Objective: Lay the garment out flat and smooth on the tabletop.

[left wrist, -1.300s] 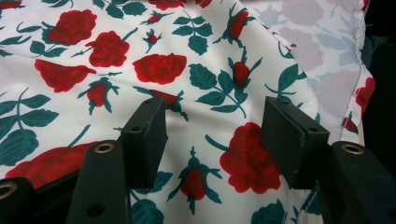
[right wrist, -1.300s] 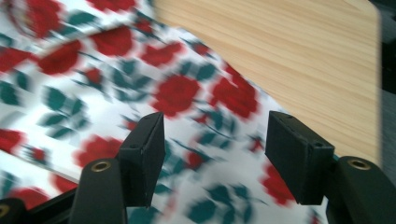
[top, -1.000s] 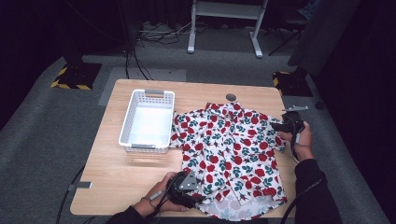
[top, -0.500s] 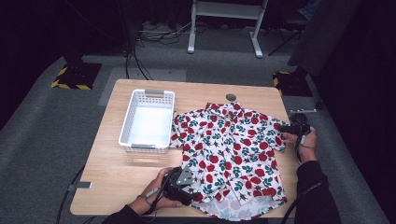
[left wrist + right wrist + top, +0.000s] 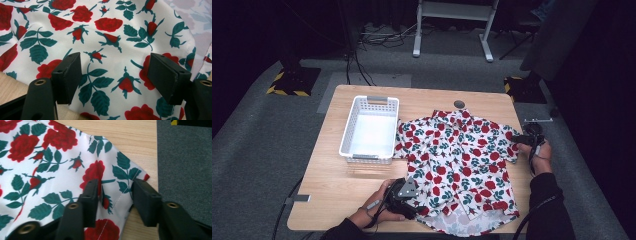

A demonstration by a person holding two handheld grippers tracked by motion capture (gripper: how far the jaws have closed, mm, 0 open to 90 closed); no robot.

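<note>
A white short-sleeved shirt [image 5: 457,160] printed with red roses and green leaves lies spread flat on the wooden table [image 5: 337,185]. My left gripper [image 5: 416,209] rests at the shirt's near-left hem. In the left gripper view the shirt cloth [image 5: 107,37] lies flat under the left gripper [image 5: 113,70], whose jaws stand wide apart after opening a little. My right gripper [image 5: 517,140] is at the right sleeve. Its jaws have just been closing. In the right gripper view the sleeve's [image 5: 50,170] stitched edge lies between the right gripper's [image 5: 115,191] jaws, with gaps beside both pads.
A white slatted basket [image 5: 382,100] stands to the left of the shirt. A small dark round disc [image 5: 459,104] sits by the collar near the far edge. The table's right edge runs just beyond the sleeve, with grey carpet [image 5: 185,157] below it.
My right hand has come down and nearer, settling on the right sleeve. The left hand has stayed at the hem.
</note>
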